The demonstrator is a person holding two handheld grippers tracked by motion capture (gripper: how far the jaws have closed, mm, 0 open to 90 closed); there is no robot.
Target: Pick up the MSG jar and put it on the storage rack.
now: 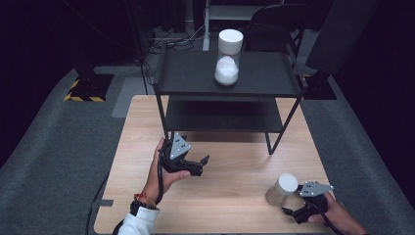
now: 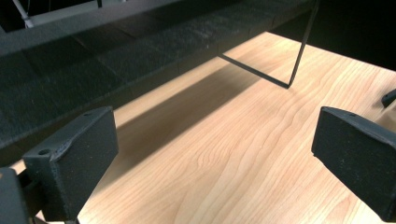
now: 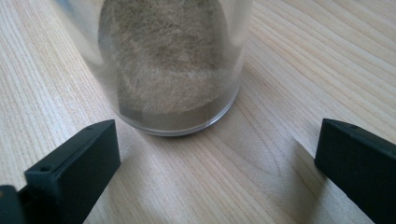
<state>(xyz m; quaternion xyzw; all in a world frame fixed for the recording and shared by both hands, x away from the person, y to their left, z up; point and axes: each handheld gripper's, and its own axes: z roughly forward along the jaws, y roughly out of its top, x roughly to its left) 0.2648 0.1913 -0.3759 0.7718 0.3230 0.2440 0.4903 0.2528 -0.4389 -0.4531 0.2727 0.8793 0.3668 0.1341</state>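
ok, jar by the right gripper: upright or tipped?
Upright. The jar stands on its base on the table, white lid on top; the right gripper, fingers open, sits just short of it.

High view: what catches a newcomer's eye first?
A white-capped jar of white powder stands upright on the top of the black shelf rack. Nearer, a second jar with tan filling sits on the wooden table, just ahead of the open right gripper.

High view: overhead, facing forward-down on whole surface. Left gripper view: low, faces black shelf rack. Right gripper view: close on jar. All share wooden surface.
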